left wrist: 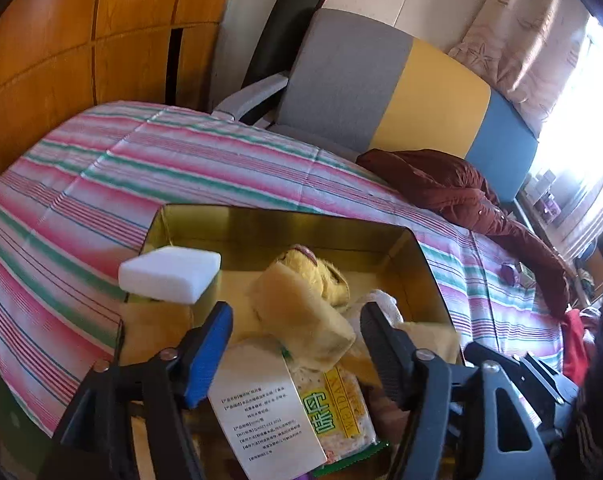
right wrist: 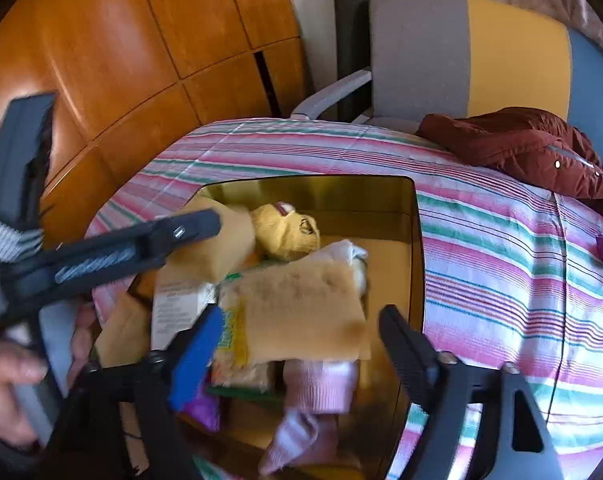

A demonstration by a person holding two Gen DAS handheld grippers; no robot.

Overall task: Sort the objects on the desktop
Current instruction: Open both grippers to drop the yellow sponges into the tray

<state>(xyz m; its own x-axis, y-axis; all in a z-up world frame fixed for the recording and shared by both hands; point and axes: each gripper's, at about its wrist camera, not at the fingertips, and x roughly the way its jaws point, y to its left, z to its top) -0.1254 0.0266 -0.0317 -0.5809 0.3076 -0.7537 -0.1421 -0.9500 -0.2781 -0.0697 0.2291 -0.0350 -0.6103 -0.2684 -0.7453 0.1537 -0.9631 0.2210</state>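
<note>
**Ana:** Writing first: what is showing on the packets?

**Ben:** "WEIDAN" is running in yellow letters along the clear cracker packet (left wrist: 337, 408), beside two large green Chinese characters. Leaning over it is a white printed card (left wrist: 265, 412) carrying rows of small Chinese text, too fine to read.

**Ana:** Where is all this lying?

**Ben:** Inside the shallow gold rectangular tin box (left wrist: 285, 224), which is sitting on the pink, green and white striped cloth (left wrist: 101, 184). A tan sponge block (left wrist: 301, 320) and a yellow plush toy (left wrist: 321, 272) are piling up in it too. A white foam block (left wrist: 169, 274) is sitting at the box's left rim, ahead of the blue pad.

**Ana:** And the grippers?

**Ben:** The left gripper (left wrist: 297, 344) is standing with its jaws spread over the box, gripping nothing. The right gripper (right wrist: 301, 344) is likewise gaping; a flat tan sponge sheet (right wrist: 301, 312) and a pink knitted sock (right wrist: 321, 384) are lying below its fingers, blurred, with neither pad pressing on them.
</note>
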